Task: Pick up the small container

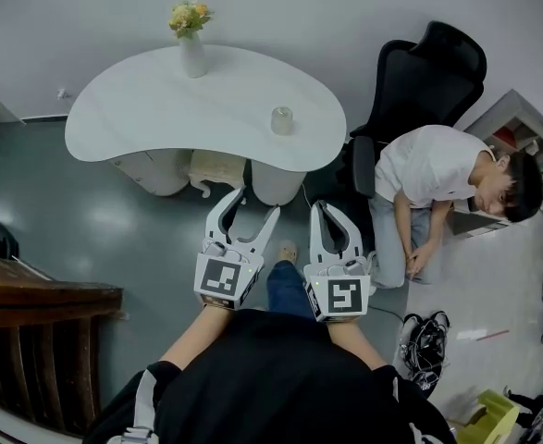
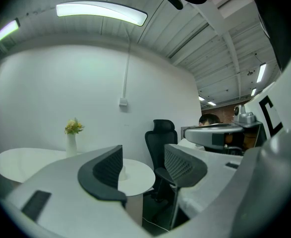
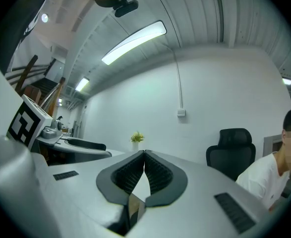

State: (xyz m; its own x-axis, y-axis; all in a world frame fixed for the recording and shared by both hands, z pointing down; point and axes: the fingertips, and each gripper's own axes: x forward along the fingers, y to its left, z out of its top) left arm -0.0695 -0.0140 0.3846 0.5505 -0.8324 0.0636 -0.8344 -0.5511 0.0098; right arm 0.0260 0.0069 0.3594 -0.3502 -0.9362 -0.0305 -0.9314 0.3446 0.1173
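Note:
The small container (image 1: 281,120), a pale translucent cup, stands near the front right edge of the white curved table (image 1: 141,109). Both grippers hover over the floor, short of the table. My left gripper (image 1: 255,203) is open with nothing between its jaws. In the left gripper view the container (image 2: 122,171) peeks out beside the left jaw, far off on the table (image 2: 138,178), and my left gripper (image 2: 143,155) stands wide. My right gripper (image 1: 323,209) is shut on nothing; in the right gripper view my right gripper (image 3: 145,155) has its tips touching.
A white vase with yellow flowers (image 1: 191,37) stands at the table's far edge. A black office chair (image 1: 428,72) is right of the table, and a person in a white shirt (image 1: 428,169) sits on the floor beside it. Dark wooden furniture (image 1: 40,340) lies left, cables (image 1: 424,340) right.

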